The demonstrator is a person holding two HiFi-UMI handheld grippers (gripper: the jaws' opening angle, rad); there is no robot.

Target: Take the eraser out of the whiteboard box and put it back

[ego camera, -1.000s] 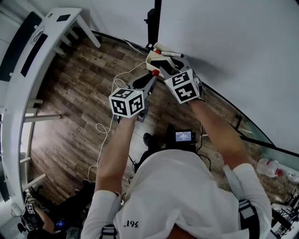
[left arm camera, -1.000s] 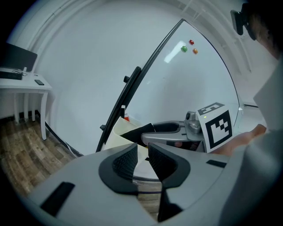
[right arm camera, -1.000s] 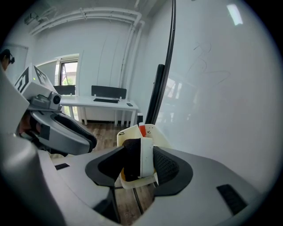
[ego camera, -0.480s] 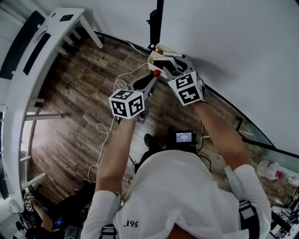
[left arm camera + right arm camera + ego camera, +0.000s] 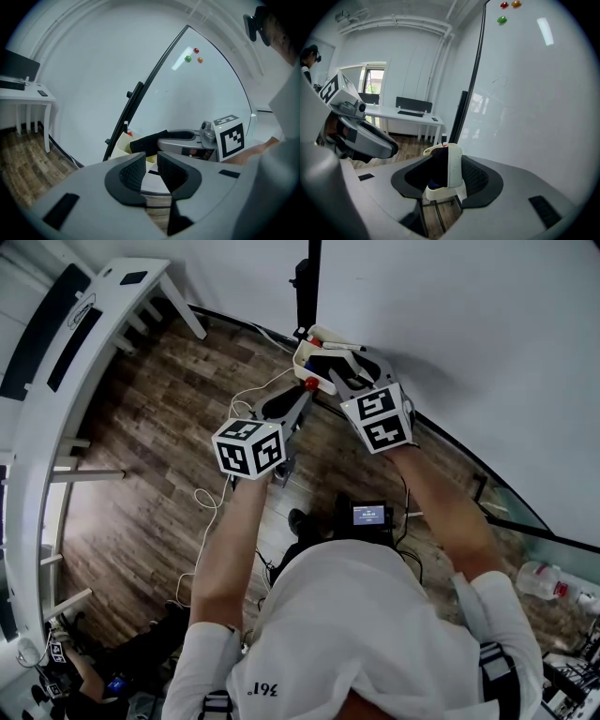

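So the whiteboard box (image 5: 303,362) was a cream tray hanging at the bottom edge of the whiteboard (image 5: 469,334). Inside there was something blue down low, and a marker (image 5: 125,127) with some red on it poking up at the far end. The eraser (image 5: 453,164), a white body with black felt, wasn't lying in there. The right gripper (image 5: 446,174) had both fingers clamped on it, one on the felt side and one on the plastic side, holding it on edge right over the box's open top. Couldn't tell whether it touched the box.

The left gripper (image 5: 150,161) hung just near of the box, a bit to the left. Its fingers had only a narrow gap between them and nothing in it.

Room-wise, the floor (image 5: 141,437) was wood-look planks with a white cable (image 5: 211,493) snaking across it. A long white desk (image 5: 84,352) ran along the left with a keyboard (image 5: 410,113) on top. High up on the whiteboard were red (image 5: 196,50), green (image 5: 188,58) and orange (image 5: 200,59) magnets. A plastic bottle (image 5: 539,576) lay off at the near right.
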